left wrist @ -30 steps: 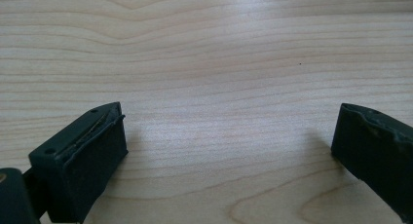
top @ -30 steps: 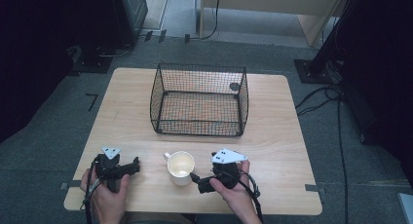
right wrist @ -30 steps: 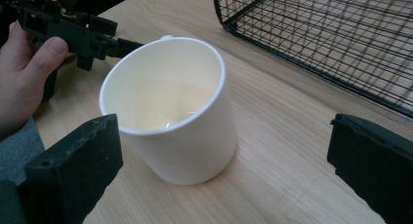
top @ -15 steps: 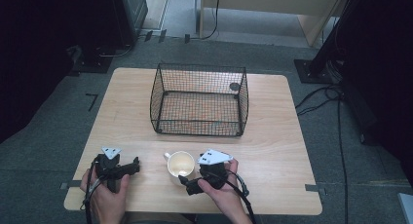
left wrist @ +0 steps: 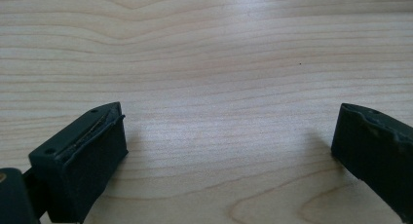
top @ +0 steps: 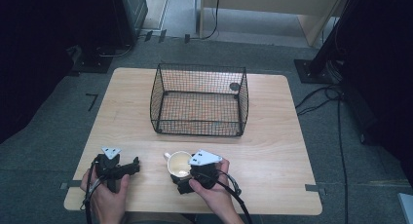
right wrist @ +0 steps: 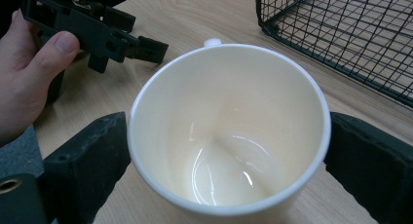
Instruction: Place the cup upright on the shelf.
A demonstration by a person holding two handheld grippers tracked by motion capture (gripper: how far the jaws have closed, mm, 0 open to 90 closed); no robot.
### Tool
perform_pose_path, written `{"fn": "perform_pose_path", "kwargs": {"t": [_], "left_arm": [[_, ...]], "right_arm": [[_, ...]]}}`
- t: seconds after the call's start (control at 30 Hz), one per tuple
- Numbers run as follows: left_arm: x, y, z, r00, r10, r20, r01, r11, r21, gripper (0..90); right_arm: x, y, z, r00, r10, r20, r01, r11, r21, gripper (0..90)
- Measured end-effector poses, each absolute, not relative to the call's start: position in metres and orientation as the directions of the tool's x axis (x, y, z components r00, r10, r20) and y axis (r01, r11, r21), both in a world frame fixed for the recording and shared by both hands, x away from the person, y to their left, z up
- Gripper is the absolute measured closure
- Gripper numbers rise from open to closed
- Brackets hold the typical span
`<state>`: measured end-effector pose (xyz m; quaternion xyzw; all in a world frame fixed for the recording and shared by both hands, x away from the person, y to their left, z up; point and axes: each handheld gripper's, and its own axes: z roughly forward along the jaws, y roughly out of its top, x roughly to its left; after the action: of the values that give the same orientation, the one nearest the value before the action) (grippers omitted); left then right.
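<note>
Grey carpet floor around, with a light wooden table (top: pixel 272 151) in the middle and black cables on the floor at the right side. Toward the far edge of the tabletop, near its centre, a black wire basket (top: pixel 198 100), open at the top, with a small dark round object (top: pixel 234 86) at its far right corner; not possible to tell if inside or behind the mesh. Near the front edge, about in the middle, a white cup (top: pixel 178 163) standing upright, empty, with cream-coloured inside (right wrist: pixel 229 131) and its handle (right wrist: pixel 212 41) pointing away from the right gripper. Right gripper (top: pixel 185 177) held in the right hand (top: pixel 214 192) at the front edge, its 2 jaws spread, 1 on each side of the cup and very close to the wall; real contact not clear. Left gripper (top: pixel 132 164) in the left hand (top: pixel 104 197) near the front left corner, resting low over the bare wood (left wrist: pixel 219 63), jaws wide apart with nothing between them. Same left gripper (right wrist: pixel 146 47) also seen beyond the cup in the right gripper view, near it but apart.
</note>
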<state>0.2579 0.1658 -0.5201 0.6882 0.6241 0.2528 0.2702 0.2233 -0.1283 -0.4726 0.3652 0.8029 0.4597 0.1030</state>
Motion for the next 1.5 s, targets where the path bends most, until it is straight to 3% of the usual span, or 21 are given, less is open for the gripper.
{"fn": "perform_pose_path", "kwargs": {"t": [0.73, 0.9, 1.5], "left_arm": [[0.258, 0.166, -0.520, 0.095, 0.995, 0.012, 0.723, -0.077, 0.687, 0.0], [0.258, 0.166, -0.520, 0.094, 0.995, 0.011, 0.722, -0.076, 0.688, 0.0], [0.258, 0.166, -0.520, 0.095, 0.995, 0.012, 0.723, -0.078, 0.686, 0.0]], "right_arm": [[0.227, -0.112, -0.490, -0.684, 0.721, 0.114, 0.488, 0.335, 0.806, 6.4], [0.223, -0.109, -0.486, -0.685, 0.727, 0.051, 0.455, 0.372, 0.809, 8.8], [0.225, -0.129, -0.465, -0.675, 0.733, 0.076, 0.447, 0.325, 0.833, 9.1]]}}
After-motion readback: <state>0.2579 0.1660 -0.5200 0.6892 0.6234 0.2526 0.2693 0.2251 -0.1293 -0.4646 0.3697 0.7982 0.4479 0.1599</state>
